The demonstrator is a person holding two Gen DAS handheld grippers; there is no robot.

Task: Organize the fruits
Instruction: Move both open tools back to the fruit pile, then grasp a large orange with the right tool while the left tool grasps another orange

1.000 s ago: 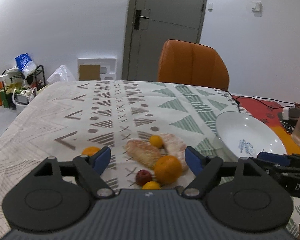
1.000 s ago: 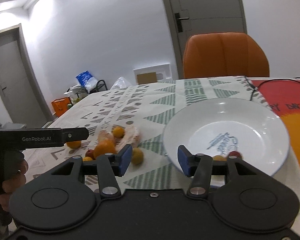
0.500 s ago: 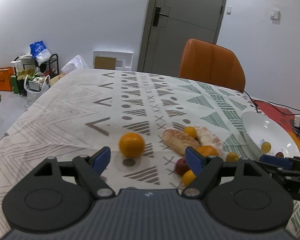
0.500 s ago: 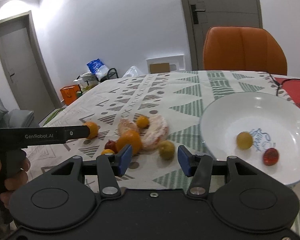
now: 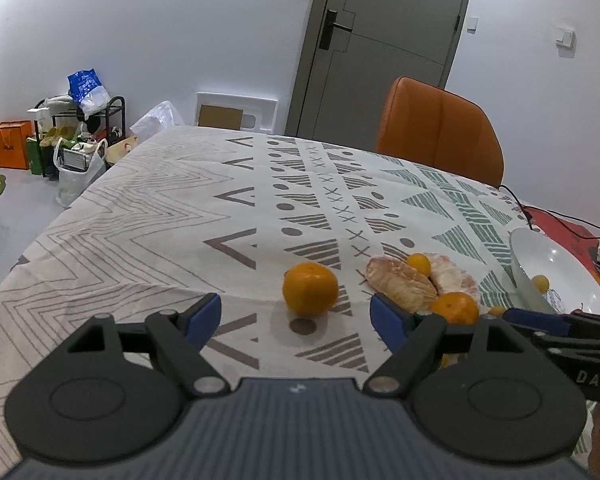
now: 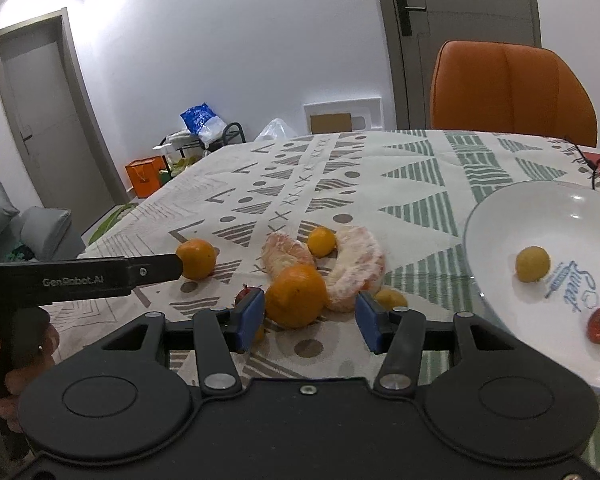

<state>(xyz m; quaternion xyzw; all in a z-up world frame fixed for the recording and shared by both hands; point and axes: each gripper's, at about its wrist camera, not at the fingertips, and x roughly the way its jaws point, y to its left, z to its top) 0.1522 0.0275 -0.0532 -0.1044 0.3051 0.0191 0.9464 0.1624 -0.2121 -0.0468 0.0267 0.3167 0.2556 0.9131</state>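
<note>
Both jaws open, empty — left gripper (image 5: pixel 296 316) has lone orange (image 5: pixel 310 289) dead ahead btwn jaws, right gripper (image 6: pixel 310 318) faces 2nd orange (image 6: pixel 296 295) — plate (image 6: pixel 496 216) to right.

A home dining room: a table (image 5: pixel 148 216) under a patterned cloth, an orange upholstered chair (image 5: pixel 440 132), grey interior doors (image 6: pixel 40 128), a cluttered shoe rack (image 5: pixel 76 128) and shopping bags against the wall.

Black bodies are seen on the left gripper (image 5: pixel 296 314) and right gripper (image 6: pixel 310 316); blue pads (image 6: pixel 251 318) are fitted; silver screws shown; "GenRobot.AI" is printed in white.
</note>
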